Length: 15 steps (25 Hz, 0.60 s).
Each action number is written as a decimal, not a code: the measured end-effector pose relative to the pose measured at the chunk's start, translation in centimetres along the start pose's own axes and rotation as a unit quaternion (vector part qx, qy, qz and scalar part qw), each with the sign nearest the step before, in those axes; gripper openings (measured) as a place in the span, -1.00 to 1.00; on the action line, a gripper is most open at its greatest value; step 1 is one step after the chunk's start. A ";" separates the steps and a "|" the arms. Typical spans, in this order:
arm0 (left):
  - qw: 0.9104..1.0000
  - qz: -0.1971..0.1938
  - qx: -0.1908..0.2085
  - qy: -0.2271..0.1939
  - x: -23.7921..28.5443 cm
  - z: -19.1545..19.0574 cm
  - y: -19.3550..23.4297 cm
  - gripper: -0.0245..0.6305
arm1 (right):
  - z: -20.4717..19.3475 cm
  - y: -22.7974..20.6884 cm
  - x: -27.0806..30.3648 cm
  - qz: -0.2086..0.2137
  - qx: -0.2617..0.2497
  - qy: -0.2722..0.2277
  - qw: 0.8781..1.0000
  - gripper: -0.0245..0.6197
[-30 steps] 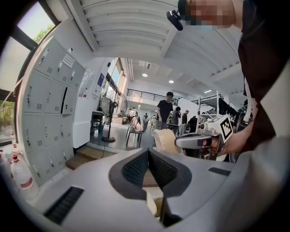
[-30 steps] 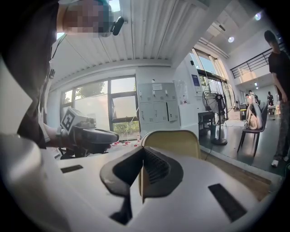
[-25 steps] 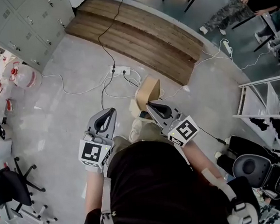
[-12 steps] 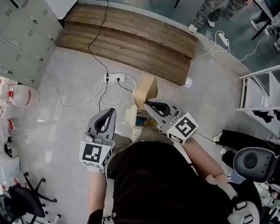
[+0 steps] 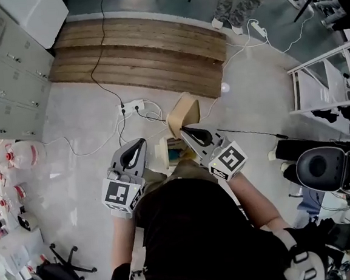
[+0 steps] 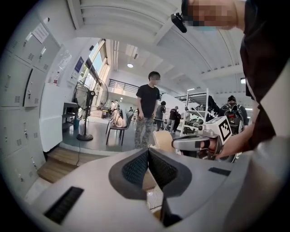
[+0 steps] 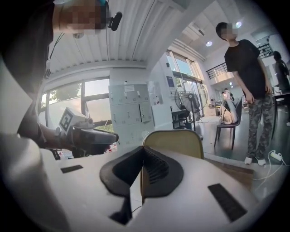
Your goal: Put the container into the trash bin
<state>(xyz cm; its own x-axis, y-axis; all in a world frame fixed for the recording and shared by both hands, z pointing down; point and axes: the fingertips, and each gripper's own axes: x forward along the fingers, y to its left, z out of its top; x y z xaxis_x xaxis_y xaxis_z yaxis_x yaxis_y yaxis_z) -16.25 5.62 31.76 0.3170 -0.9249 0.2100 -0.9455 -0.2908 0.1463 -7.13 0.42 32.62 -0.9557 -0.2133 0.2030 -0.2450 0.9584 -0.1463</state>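
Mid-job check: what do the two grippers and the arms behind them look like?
The left gripper and right gripper are pale grey plastic shells tapering to a beak, jaws lined with black ribbed pads. Each carries a white cube with black square markers. The person wears a black short-sleeved top.

The left gripper (image 6: 148,153) has its jaws together, empty. At two o'clock the right gripper (image 6: 177,143) holds a tan container (image 6: 162,138) (partly hidden behind the jaws); a person (image 6: 147,108) stands at twelve.
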 end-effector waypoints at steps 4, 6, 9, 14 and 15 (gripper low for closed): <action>0.998 -0.057 0.004 0.011 2.3 0.7 1.9 -0.90 | 0.5 -2.0 1.1 -0.055 0.017 -0.003 0.998 -0.87; 0.996 -0.088 0.007 0.018 3.4 0.9 2.6 -0.90 | 0.5 -2.7 1.3 -0.085 0.028 -0.004 0.996 -0.87; 0.991 -0.131 0.008 0.029 5.1 1.4 3.7 -0.90 | 0.4 -3.6 1.6 -0.128 0.041 -0.002 0.991 -0.87; 0.980 -0.194 0.010 0.051 6.3 2.6 5.2 -0.90 | 1.7 -3.4 2.5 -0.185 0.060 0.007 0.981 -0.87; 0.976 -0.209 0.011 0.055 6.3 2.9 5.2 -0.90 | 2.0 -3.2 2.4 -0.198 0.064 0.010 0.978 -0.87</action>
<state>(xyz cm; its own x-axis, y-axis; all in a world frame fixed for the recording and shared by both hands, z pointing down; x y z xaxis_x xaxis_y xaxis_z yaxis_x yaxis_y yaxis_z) -19.35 -2.46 31.06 0.6799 -0.6933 0.2389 -0.7333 -0.6430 0.2210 -8.97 -3.48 31.68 -0.7791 -0.5578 0.2862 -0.6145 0.7699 -0.1721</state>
